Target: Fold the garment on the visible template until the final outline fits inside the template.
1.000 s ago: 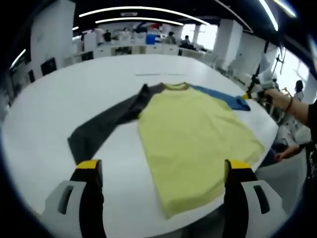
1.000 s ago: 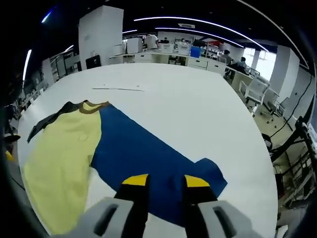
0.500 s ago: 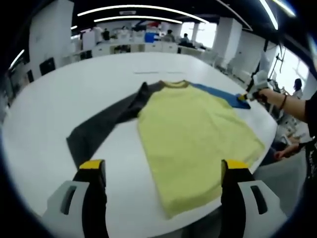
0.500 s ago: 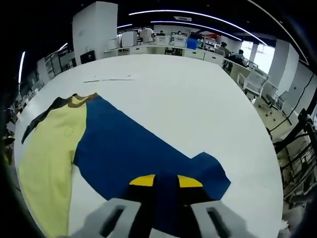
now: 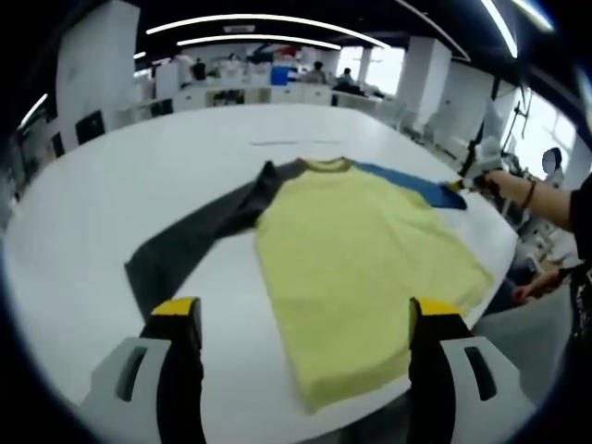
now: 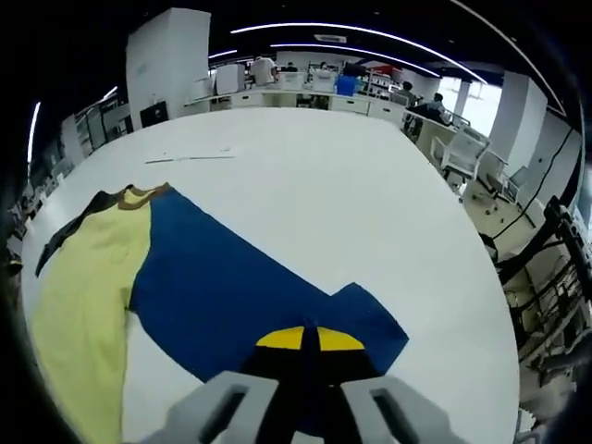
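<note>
One garment lies on the white table. The right gripper is clamped on its blue sleeve; the left gripper gapes wide, near the hem.

The left gripper view looked from the near edge of the white worktop toward the far office, riding above its own gripper, whose two jaws rose wide apart at the bottom. It sat back from the garment, taking in the whole yellow body, the grey sleeve at left and the blue sleeve at right, where the right gripper entered from the right. The right gripper view looked along its own gripper from very close above the blue sleeve's cuff, facing across the worktop toward the far desks. Both views shared the garment, its collar and the worktop.
</note>
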{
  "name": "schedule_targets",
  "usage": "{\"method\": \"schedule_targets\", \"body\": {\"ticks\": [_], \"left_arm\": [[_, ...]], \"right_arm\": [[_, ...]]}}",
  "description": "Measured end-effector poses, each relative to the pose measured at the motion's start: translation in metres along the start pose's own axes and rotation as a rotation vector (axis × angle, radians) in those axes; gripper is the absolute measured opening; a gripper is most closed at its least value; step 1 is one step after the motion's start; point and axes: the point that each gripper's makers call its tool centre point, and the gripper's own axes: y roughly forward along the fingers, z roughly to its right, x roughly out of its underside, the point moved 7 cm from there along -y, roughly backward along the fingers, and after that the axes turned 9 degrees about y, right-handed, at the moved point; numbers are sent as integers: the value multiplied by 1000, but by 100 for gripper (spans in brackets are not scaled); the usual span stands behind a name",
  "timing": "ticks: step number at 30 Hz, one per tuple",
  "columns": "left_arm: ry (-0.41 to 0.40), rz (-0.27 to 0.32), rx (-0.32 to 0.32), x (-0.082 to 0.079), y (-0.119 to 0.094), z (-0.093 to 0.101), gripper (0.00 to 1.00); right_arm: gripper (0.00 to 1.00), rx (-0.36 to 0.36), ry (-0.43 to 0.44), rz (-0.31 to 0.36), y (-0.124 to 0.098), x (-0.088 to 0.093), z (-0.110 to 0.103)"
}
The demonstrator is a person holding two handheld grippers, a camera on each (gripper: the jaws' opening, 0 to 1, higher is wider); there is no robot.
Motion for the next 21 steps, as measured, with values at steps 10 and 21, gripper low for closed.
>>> {"method": "schedule_targets", "body": {"ticks": [10, 21], "left_arm": [[4, 28, 13, -4, -2, 5, 89], [12, 50, 5, -6, -5, 5, 88]], "right_arm": [[0, 115, 85, 40, -28, 13, 33], [0, 204, 235, 43, -49, 38, 53]]}}
